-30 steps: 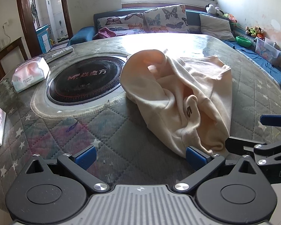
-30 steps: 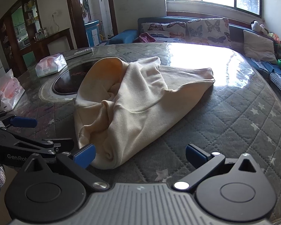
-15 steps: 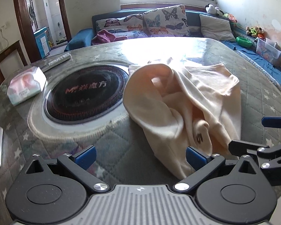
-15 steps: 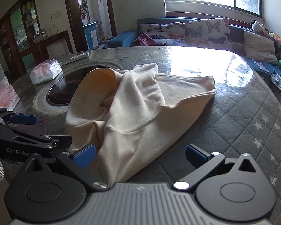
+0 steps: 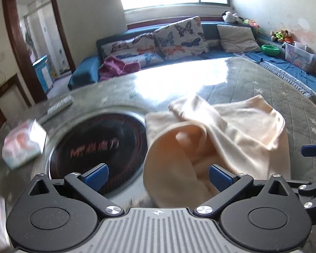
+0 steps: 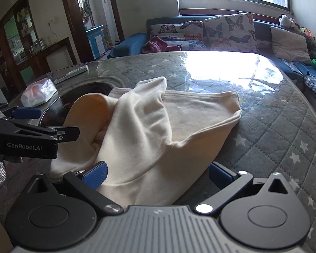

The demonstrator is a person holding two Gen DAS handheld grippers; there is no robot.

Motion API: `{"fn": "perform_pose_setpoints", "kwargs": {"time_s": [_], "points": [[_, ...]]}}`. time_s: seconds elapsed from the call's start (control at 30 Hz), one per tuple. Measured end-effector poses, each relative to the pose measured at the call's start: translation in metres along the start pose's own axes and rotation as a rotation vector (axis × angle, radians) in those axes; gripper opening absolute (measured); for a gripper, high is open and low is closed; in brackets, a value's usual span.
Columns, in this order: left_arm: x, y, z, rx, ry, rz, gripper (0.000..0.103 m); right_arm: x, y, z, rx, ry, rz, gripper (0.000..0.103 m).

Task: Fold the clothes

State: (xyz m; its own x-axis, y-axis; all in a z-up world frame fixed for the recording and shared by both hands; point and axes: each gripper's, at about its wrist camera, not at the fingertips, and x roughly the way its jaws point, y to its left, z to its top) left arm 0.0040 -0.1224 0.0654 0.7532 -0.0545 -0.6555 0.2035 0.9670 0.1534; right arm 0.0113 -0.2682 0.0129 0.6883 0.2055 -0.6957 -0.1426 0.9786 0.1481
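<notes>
A cream garment [image 5: 221, 130] lies bunched on the quilted round table [image 5: 295, 109], partly over the dark round hotplate [image 5: 99, 145]. It also shows in the right wrist view [image 6: 158, 135]. My left gripper [image 5: 157, 174] is open, and the garment's near edge lies between its blue pads. My right gripper [image 6: 157, 174] is open too, with the garment's near hem between its fingers. The left gripper shows at the left of the right wrist view [image 6: 42, 124]. The right gripper's fingers [image 5: 313, 149] show at the right edge of the left wrist view.
A tissue pack [image 5: 23, 145] lies left of the hotplate, and it shows in the right wrist view [image 6: 39, 92]. A remote [image 5: 60, 107] lies behind it. A sofa with butterfly cushions [image 5: 179, 35] stands beyond the table.
Both grippers have moved forward over the table and closer to the garment. The garment's near edge now lies between each gripper's fingers. The left view is blurred by motion.
</notes>
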Motion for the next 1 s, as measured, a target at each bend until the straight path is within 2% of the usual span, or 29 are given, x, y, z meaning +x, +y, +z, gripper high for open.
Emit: {"fn": "perform_pose_setpoints", "kwargs": {"time_s": [0.2,0.3,0.4,0.47,0.5,0.53,0.57,0.67,0.8,1.0], "points": [[0.022,0.0,0.019,0.071,-0.054,-0.031,0.1,0.005,-0.013,0.012,0.033,-0.019,-0.022,0.103],[0.033,0.0,0.023,0.114,-0.053,-0.066,0.089,0.006,-0.018,0.017,0.043,-0.018,-0.021,0.103],[0.041,-0.002,0.021,0.156,-0.061,-0.102,0.07,0.008,-0.019,0.021,0.037,-0.019,-0.03,0.103],[0.047,-0.001,0.019,0.152,-0.048,-0.132,0.041,0.01,-0.019,0.023,0.038,-0.016,-0.026,0.103],[0.05,0.001,0.017,0.14,-0.041,-0.152,0.034,0.011,-0.018,0.023,0.038,-0.011,-0.026,0.103],[0.051,0.004,0.015,0.124,-0.037,-0.164,0.019,0.012,-0.017,0.023,0.036,-0.008,-0.025,0.103],[0.052,0.007,0.013,0.107,-0.036,-0.171,0.01,0.013,-0.016,0.023,0.033,-0.005,-0.023,0.103],[0.045,0.023,0.008,0.039,-0.051,-0.158,0.004,0.017,-0.011,0.025,0.022,0.0,-0.015,0.103],[0.029,0.047,0.0,-0.058,-0.073,-0.133,0.003,0.021,-0.002,0.028,-0.006,0.002,0.001,0.103],[0.004,0.08,-0.025,-0.196,-0.08,-0.053,0.003,0.03,0.024,0.033,-0.07,0.011,0.05,0.103]]}}
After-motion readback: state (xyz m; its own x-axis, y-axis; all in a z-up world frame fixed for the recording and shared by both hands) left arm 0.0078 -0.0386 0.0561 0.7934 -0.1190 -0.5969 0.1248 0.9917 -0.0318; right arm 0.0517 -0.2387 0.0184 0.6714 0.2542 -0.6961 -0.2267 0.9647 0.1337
